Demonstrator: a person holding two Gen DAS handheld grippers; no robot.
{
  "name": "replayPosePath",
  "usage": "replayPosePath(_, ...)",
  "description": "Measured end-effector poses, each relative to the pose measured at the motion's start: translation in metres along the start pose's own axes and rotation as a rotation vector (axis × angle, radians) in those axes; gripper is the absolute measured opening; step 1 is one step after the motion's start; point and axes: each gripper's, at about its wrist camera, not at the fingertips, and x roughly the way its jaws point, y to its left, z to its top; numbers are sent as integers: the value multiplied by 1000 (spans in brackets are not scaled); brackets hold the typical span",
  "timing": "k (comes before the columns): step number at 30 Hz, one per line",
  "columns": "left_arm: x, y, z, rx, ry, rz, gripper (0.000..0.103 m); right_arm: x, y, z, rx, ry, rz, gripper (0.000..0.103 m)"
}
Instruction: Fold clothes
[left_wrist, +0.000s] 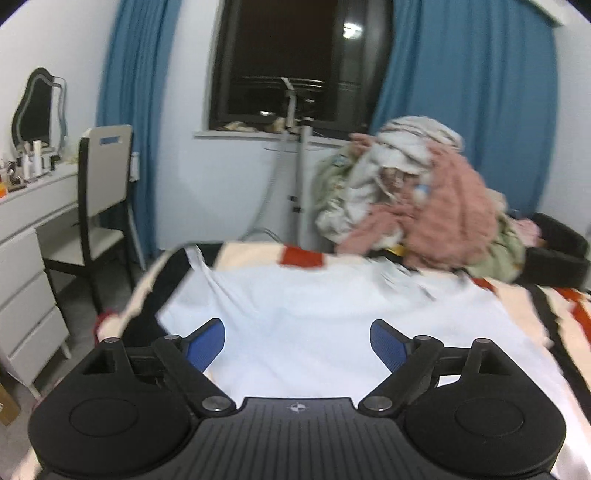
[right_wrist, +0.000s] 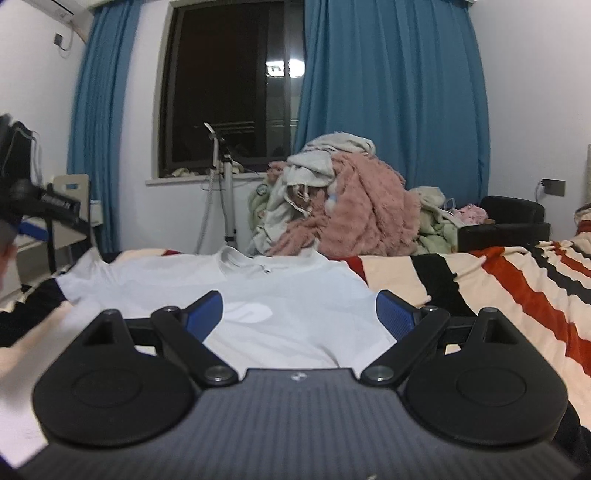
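Note:
A white T-shirt (right_wrist: 295, 291) lies spread flat on the striped bed, collar toward the window; it also shows in the left wrist view (left_wrist: 303, 314), blurred. My left gripper (left_wrist: 297, 339) is open and empty, hovering just above the shirt's left part. My right gripper (right_wrist: 299, 312) is open and empty, just above the shirt's lower middle, near a pale logo (right_wrist: 247, 314). The other gripper's black body (right_wrist: 40, 203) shows at the left edge of the right wrist view.
A striped red, black and cream blanket (right_wrist: 517, 295) covers the bed. A heap of clothes with a pink fluffy garment (right_wrist: 354, 214) is piled beyond the bed. A chair (left_wrist: 99, 199) and white dresser (left_wrist: 26, 236) stand left. A black armchair (right_wrist: 509, 221) stands right.

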Motion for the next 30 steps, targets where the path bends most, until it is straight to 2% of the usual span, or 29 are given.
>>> replayPosePath(4, -48, -25, -51, 24, 36, -63, 88, -19, -7, 14, 15, 7, 22, 91)
replayPosePath(9, -89, -48, -107, 106, 51, -124, 88, -42, -26, 32, 51, 82, 43, 91)
replayPosePath(11, -98, -51, -118, 105, 59, -144, 88, -51, -39, 33, 76, 114, 34, 91)
replayPosePath(13, -106, -52, -124, 100, 59, -158, 88, -60, -55, 31, 119, 137, 13, 91)
replayPosePath(18, -99, -43, -120, 51, 82, -174, 88, -67, -106, 2, 389, 300, -17, 91)
replayPosePath(21, -94, -34, -113, 16, 93, -174, 88, -66, -112, -9, 461, 337, -53, 90)
replayPosePath(24, -95, -29, -109, -7, 91, -174, 88, -63, -106, -10, 475, 326, -75, 89)
replayPosePath(27, -97, -25, -107, -26, 88, -173, 88, -60, -110, -13, 574, 293, -47, 89)
replayPosePath(29, -97, -25, -106, -40, 93, -173, 88, -53, -116, -13, 645, 272, -41, 85)
replayPosePath(30, -96, -25, -106, -47, 95, -173, 88, -47, -120, -13, 669, 265, -52, 79)
